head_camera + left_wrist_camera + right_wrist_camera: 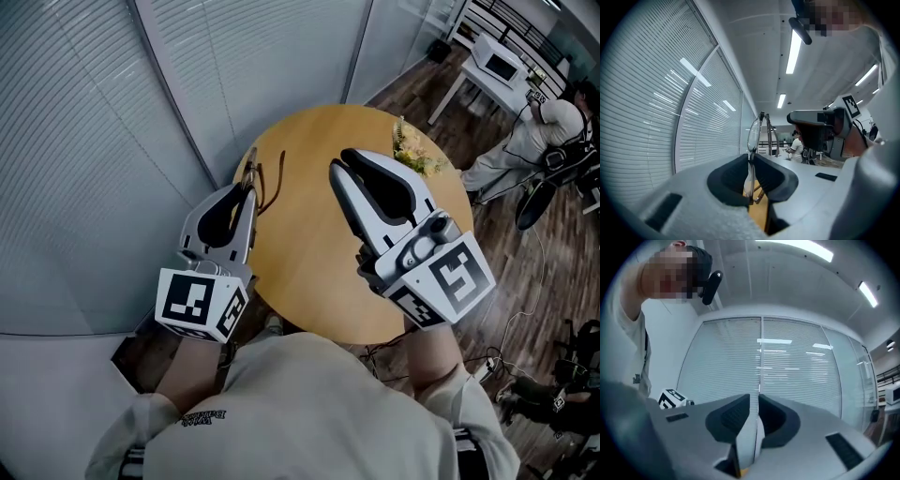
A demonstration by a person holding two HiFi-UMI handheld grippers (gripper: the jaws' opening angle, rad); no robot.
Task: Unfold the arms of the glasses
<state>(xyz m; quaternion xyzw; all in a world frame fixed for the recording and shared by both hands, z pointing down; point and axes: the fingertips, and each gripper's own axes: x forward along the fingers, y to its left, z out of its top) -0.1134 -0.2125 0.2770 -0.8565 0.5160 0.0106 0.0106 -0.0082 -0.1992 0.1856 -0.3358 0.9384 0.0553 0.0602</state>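
Closest to the head camera is the person's pale shirt (309, 403), with both grippers held out over a round wooden table (309, 281). The left gripper (249, 187) has its jaws closed on the glasses (255, 173), pinching the front frame so that the lens stands edge-on between the pads. In the left gripper view the glasses (753, 133) rise upright above the pads. This grip probably serves to anchor the frame and leave the arms free to swing. 1 thin brown arm (278, 183) curves out beside the jaw tips; how far the arms are unfolded cannot be told.

The right gripper (340, 169) hangs near the glasses but apart from them, jaws all but together with only a sliver of gap and nothing between them, likely waiting to take an arm.

A small yellow plant (412, 150) sits at the table's far edge. Slatted blinds (112, 141) cover the glass walls, the floor (525, 272) is dark wood, and another person (539, 131) stands by a white table (487, 70) well away.
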